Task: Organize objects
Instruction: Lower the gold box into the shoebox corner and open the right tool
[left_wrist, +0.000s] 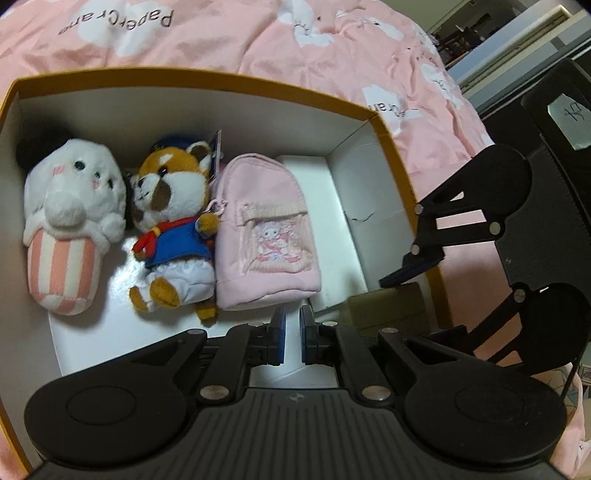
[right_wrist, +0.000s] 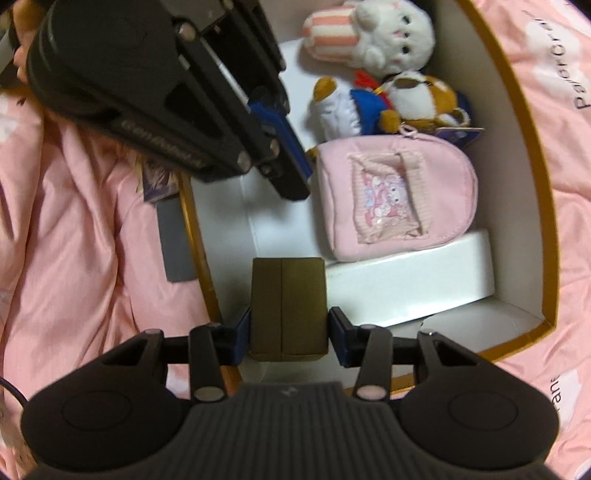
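A large box (left_wrist: 391, 147) with an orange rim and white inside sits on a pink bedspread (left_wrist: 258, 40) printed with white clouds and the words "PaperCrane" (legible upside down at the top of the left wrist view, and partly along the right edge of the right wrist view). Inside the box, side by side, lie a white plush (left_wrist: 70, 206) with a pink-and-white striped base, a brown-and-white plush (left_wrist: 170, 221) in a blue jacket and red scarf with a hang tag by its head, and a small pink backpack pouch (left_wrist: 266, 236) whose front pocket shows a cartoon character; no writing on it can be made out. The pouch rests partly on a flat white box (right_wrist: 413, 277).

The left gripper (left_wrist: 291, 332) hovers over the box near the pouch's bottom edge, its fingers clenched together with nothing between them. The right gripper (right_wrist: 288, 332) grasps a small brown cardboard box (right_wrist: 288, 306) over the big box's near corner, blue pads pressed against its two sides.
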